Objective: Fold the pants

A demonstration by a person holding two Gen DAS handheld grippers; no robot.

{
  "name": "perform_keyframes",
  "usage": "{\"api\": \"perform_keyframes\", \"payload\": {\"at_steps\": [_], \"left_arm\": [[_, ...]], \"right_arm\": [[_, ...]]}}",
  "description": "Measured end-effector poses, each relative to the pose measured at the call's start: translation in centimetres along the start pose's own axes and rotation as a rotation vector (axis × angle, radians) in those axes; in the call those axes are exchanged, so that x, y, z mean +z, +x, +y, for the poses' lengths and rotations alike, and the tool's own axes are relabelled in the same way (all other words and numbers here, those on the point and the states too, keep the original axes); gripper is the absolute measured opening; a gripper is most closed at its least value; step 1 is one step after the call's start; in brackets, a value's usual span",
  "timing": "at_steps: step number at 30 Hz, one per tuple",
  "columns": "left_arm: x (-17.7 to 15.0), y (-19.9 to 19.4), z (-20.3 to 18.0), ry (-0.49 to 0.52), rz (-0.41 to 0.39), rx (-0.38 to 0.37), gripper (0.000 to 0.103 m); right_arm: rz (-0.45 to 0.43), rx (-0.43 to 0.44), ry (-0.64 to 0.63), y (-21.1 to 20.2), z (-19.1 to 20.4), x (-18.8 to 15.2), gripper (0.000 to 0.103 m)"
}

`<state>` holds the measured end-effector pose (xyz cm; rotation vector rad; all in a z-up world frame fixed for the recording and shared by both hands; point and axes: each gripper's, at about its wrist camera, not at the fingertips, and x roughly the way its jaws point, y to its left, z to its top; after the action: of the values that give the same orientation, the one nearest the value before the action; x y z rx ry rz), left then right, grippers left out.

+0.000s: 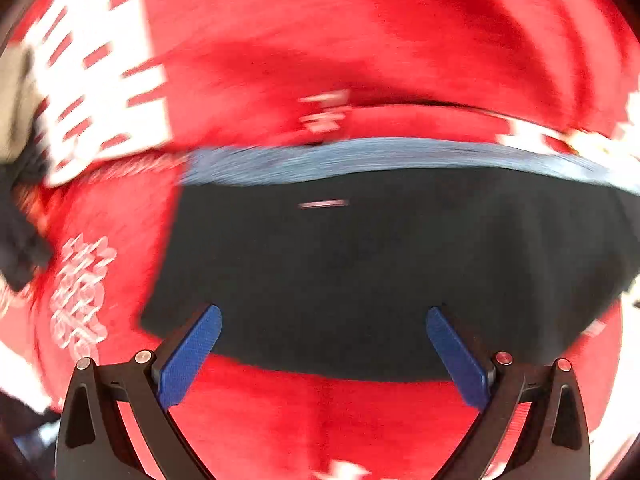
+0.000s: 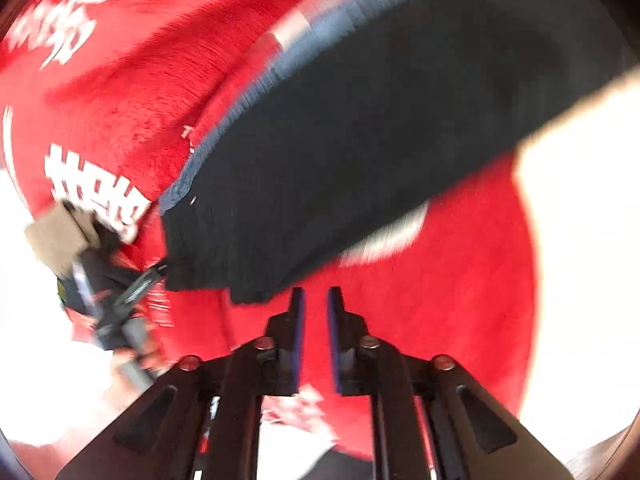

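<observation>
left gripper [image 1: 323, 344]: black angular linkage arms, blue ribbed pads [image 1: 191, 356] on black fingers, round screws, two silver, two reddish, seen at the joints | right gripper [image 2: 316, 334]: same black frame, thin blue pads [image 2: 298, 336] seen edge-on, four reddish round screws at the joints, triangular recesses in the outer arms

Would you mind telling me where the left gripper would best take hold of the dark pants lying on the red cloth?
Probably the near left corner of the dark pants, coming in low from the near side. That free edge lies flat on the red cloth, between the left gripper's wide-open blue fingers, so one finger might slide under. The far edge looks like a thicker bluish band.
</observation>
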<state>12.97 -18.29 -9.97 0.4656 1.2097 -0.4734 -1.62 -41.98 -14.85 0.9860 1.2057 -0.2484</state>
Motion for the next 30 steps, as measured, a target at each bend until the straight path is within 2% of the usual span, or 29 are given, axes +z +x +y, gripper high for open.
{"api": "perform_keyframes", "payload": {"at_steps": [1,2,5,7,9,14,21,23,24,30], "left_arm": [[0.1,0.0,-2.3,0.037,-0.002,-0.028,0.103],[0.2,0.2,-3.9,0.057,-0.002,-0.038,0.103],[0.2,2.4,-8.3,0.076,0.044,-0.072,0.103],[-0.4,4.7,-9.5,0.094,0.113,-0.045,0.103],[-0.7,4.5,-9.5,0.067,0.080,-0.041,0.103],[-0.2,4.4,-9.2,0.103,0.143,-0.023,0.103],[0.9,3.3,-11.0,0.203,0.166,0.073,0.103],[1.0,2.7,-11.7,0.220,0.170,0.065,0.103],[1.0,2.5,-12.1,0.231,0.171,0.066,0.103],[0.5,0.9,-15.7,0.309,0.175,0.059,0.103]], "right_arm": [[-0.038,-0.041,-0.054,-0.8,0.7,0.9,0.029],[-0.075,-0.076,-0.104,-1.4,1.5,2.0,0.032],[-0.131,-0.190,-0.191,-1.6,2.3,4.7,0.032],[-0.134,-0.235,-0.182,-0.9,1.4,5.8,0.032],[-0.097,-0.295,-0.146,0.2,-0.2,6.1,0.031],[-0.142,-0.221,-0.072,-0.8,-2.4,4.5,0.031],[-0.109,-0.129,0.059,-2.7,-4.2,1.9,0.033],[-0.112,-0.109,0.084,-2.7,-4.5,0.4,0.045],[-0.115,-0.100,0.098,-2.8,-4.7,-0.2,0.047],[-0.134,-0.068,0.177,-4.2,-6.7,-2.1,0.048]]}}
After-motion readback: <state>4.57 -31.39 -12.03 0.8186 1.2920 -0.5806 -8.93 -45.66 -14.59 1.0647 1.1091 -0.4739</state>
